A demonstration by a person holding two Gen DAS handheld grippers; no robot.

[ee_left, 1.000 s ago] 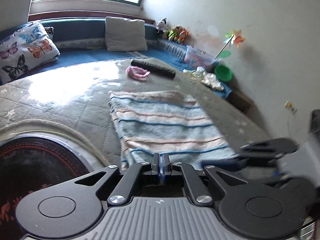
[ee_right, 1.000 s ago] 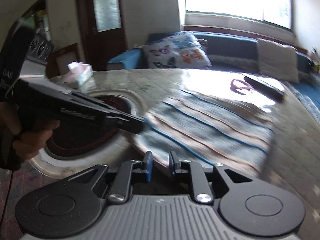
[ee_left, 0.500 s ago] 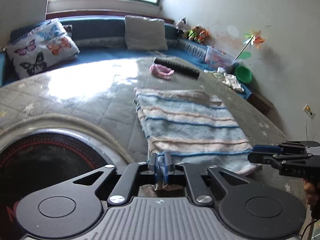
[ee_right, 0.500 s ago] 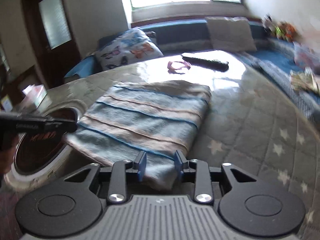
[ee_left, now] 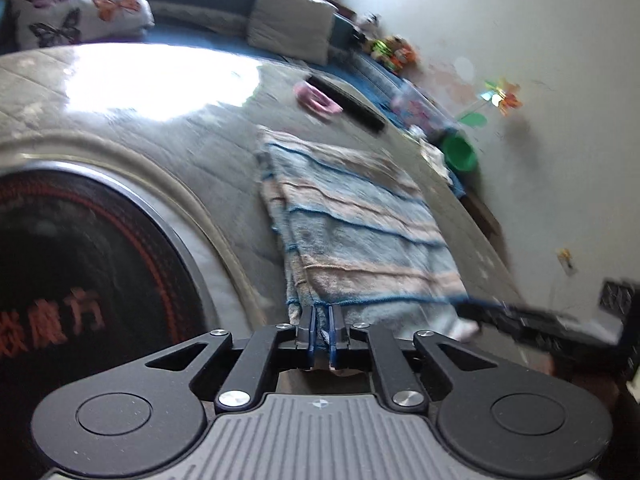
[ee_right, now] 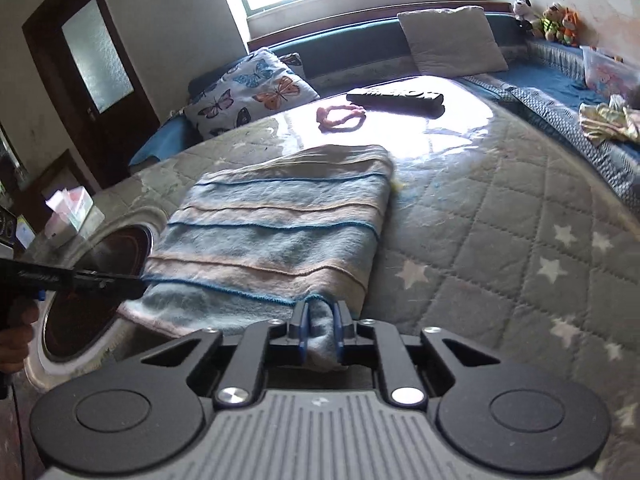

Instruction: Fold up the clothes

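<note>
a folded blue-and-beige striped towel (ee_right: 276, 236) lies flat on the quilted grey cover, its near edge bunched and lifted at both near corners, its far edge toward the window.

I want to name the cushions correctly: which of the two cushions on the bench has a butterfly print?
The butterfly cushion at the bench's door-side end; the plain grey cushion under the window has no print.
</note>
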